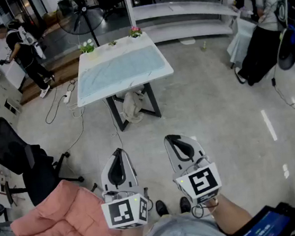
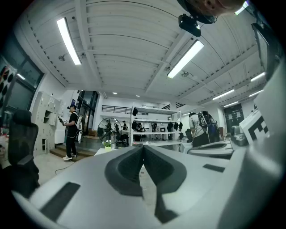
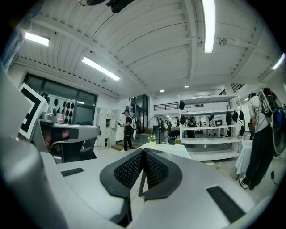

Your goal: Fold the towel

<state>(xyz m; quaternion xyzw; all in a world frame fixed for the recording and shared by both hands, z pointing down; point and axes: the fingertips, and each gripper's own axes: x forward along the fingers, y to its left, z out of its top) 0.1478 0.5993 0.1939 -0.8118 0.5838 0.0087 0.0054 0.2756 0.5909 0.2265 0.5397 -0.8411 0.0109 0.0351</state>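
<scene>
Pale blue towel flat on white table, well ahead of left gripper and right gripper. Both pairs of jaws pressed together, holding nothing.

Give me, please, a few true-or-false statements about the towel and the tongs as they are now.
1. The towel lies spread flat on the white table. True.
2. The left tongs grip a corner of the towel. False: they are shut on nothing, well short of the table.
3. The right tongs are shut and empty. True.
4. The flower pots stand on the floor. False: the flower pots stand at the table's far edge.
</scene>
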